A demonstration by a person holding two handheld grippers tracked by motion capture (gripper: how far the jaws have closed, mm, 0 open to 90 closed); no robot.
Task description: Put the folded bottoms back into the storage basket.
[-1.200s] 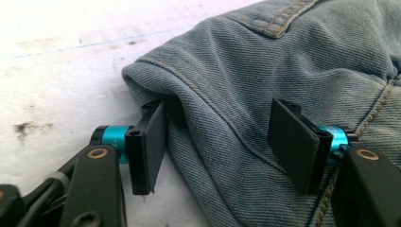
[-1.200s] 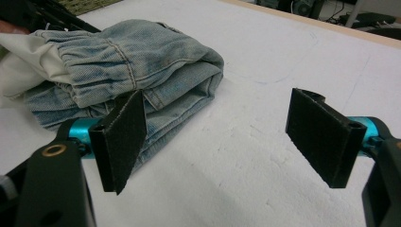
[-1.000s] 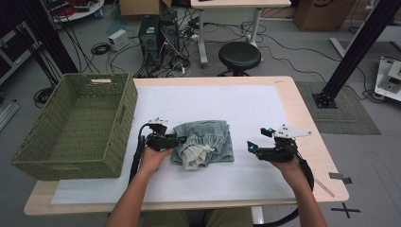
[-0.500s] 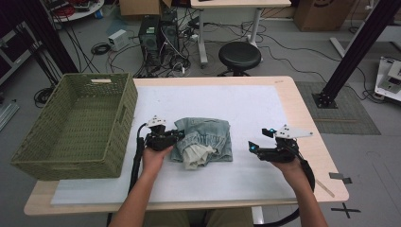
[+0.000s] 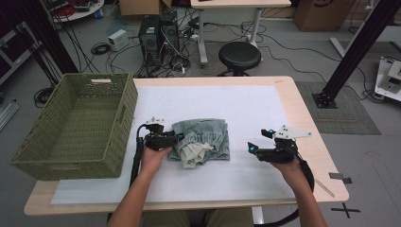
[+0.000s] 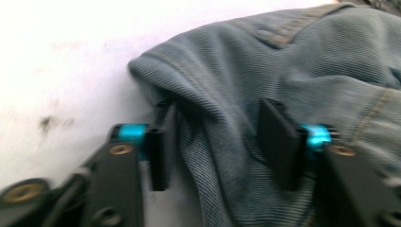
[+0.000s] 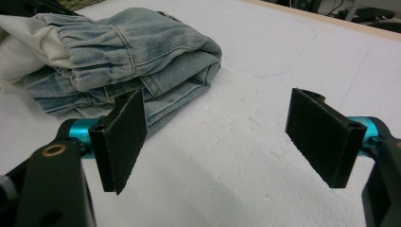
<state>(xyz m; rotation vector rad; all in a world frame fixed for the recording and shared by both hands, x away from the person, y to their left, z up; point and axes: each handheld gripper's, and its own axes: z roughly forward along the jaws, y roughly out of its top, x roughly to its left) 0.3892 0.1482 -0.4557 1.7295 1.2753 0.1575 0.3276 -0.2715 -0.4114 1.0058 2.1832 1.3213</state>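
A folded pair of light blue jeans (image 5: 208,137) with white lining showing lies on the white mat (image 5: 255,109) at the middle of the table. My left gripper (image 5: 176,138) is at the jeans' left edge. In the left gripper view its jaws (image 6: 217,109) stand apart, with a fold of denim (image 6: 293,61) between the pads, which are not pressed shut. My right gripper (image 5: 253,147) hovers over bare mat to the right of the jeans, apart from them. It is open (image 7: 220,113) with nothing between its pads, and the jeans (image 7: 142,52) lie beyond its left jaw.
A large green woven basket (image 5: 125,111) stands empty at the table's left side, close to my left hand. Bare mat stretches behind and to the right of the jeans. A black stool (image 5: 239,54) and cables sit on the floor beyond the far edge.
My left gripper has edged slightly into the jeans' left edge and the cloth there has shifted a little. The right gripper has drifted slightly right.
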